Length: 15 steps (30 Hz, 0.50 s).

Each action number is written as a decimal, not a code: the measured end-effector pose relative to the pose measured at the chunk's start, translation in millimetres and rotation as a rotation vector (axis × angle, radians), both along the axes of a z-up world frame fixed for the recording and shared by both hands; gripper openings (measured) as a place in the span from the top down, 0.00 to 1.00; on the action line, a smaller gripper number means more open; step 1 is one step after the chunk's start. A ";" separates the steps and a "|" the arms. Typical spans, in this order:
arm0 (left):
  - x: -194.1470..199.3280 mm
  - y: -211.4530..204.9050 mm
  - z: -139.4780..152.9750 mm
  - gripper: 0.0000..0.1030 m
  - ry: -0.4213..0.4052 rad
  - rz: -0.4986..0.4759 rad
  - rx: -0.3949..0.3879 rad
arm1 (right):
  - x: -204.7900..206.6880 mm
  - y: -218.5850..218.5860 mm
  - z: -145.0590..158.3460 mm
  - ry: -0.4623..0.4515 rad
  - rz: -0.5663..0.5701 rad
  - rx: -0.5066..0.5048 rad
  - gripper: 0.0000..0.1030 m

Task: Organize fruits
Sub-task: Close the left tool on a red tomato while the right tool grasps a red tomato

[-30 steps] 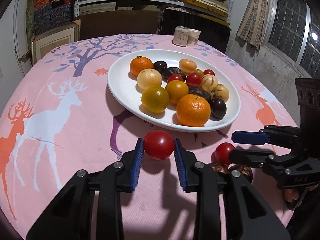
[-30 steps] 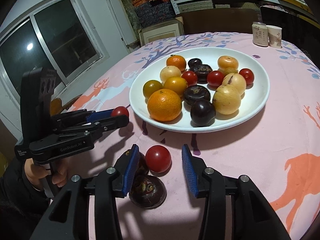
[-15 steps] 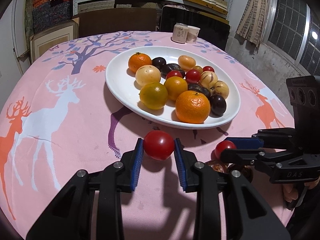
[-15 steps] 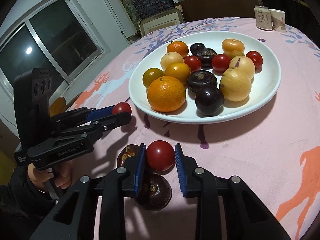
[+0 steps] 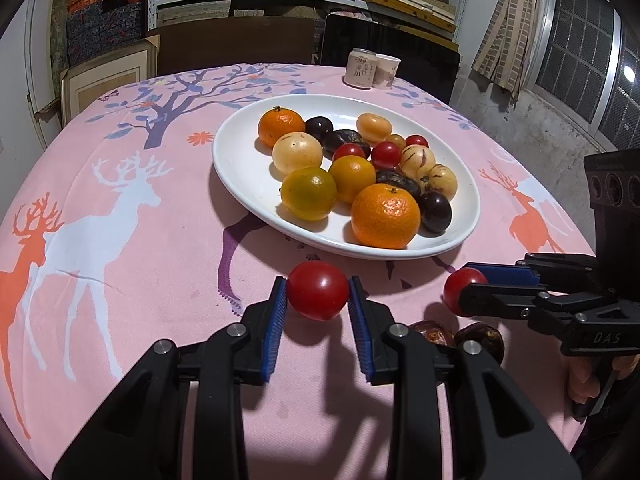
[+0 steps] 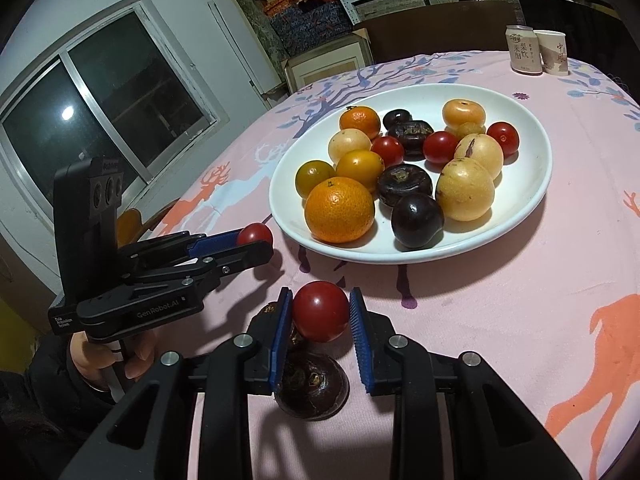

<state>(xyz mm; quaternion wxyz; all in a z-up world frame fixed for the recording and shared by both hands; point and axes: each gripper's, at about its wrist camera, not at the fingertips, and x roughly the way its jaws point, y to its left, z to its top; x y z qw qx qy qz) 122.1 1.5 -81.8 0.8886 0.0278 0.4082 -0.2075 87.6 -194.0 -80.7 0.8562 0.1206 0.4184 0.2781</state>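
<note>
My left gripper [image 5: 318, 294] is shut on a red tomato [image 5: 316, 298], held just in front of the white plate's [image 5: 240, 160] near rim. My right gripper [image 6: 320, 312] is shut on a second red tomato [image 6: 320, 316], slightly above the pink tablecloth. Under and beside it lie two dark brown fruits [image 6: 312, 388] [image 6: 266, 314] on the cloth. The plate [image 6: 536, 168] holds several fruits: oranges, yellow fruits, small tomatoes and dark ones. Each wrist view shows the other gripper side-on with its tomato [image 5: 456, 290] [image 6: 255, 234].
A drink can [image 5: 361, 68] and a paper cup [image 5: 386, 72] stand at the table's far edge. A person's hand [image 6: 100, 364] holds the left gripper's handle. Shelves with boxes fill the back wall. A window [image 6: 100, 120] is at the left in the right wrist view.
My right gripper's jaws have shut on the tomato that lay between them, and it now sits a little above the dark fruits. The left gripper still holds its tomato in place.
</note>
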 end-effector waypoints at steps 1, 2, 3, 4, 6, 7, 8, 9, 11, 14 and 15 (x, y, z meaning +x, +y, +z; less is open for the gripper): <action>-0.1 -0.1 -0.4 0.70 0.000 -0.001 0.000 | 0.1 -0.4 0.3 -0.001 -0.002 0.001 0.72; -0.1 0.0 -0.2 0.70 -0.001 0.000 0.000 | -0.1 -0.7 0.3 -0.001 -0.003 0.002 0.72; -0.1 0.0 -0.3 0.70 -0.001 0.001 0.000 | -0.3 -1.3 0.3 -0.001 -0.004 0.004 0.72; -0.1 0.5 0.2 0.70 -0.002 0.002 -0.004 | -1.8 -2.0 0.8 -0.002 -0.004 0.008 0.72; 0.1 2.3 1.2 0.70 -0.001 0.006 -0.013 | -2.5 -3.5 1.8 -0.005 -0.004 0.018 0.72; -0.1 3.7 2.0 0.70 -0.003 0.008 -0.018 | -3.2 -4.4 2.0 -0.007 -0.005 0.021 0.72; -0.7 5.8 3.1 0.70 -0.005 0.010 -0.026 | -3.7 -5.3 2.6 -0.010 -0.007 0.026 0.72; -1.4 7.3 4.8 0.70 -0.010 0.012 -0.035 | -4.0 -6.8 3.0 -0.013 -0.007 0.035 0.72; -4.2 10.9 9.8 0.70 -0.026 0.014 -0.062 | -4.4 -10.0 4.8 -0.019 -0.012 0.054 0.72; -8.8 10.2 16.8 0.70 -0.050 -0.002 -0.079 | -3.7 -16.1 7.5 -0.023 -0.022 0.091 0.72; -10.3 8.2 18.6 0.70 -0.057 -0.006 -0.074 | -3.6 -18.1 9.0 -0.026 -0.026 0.105 0.72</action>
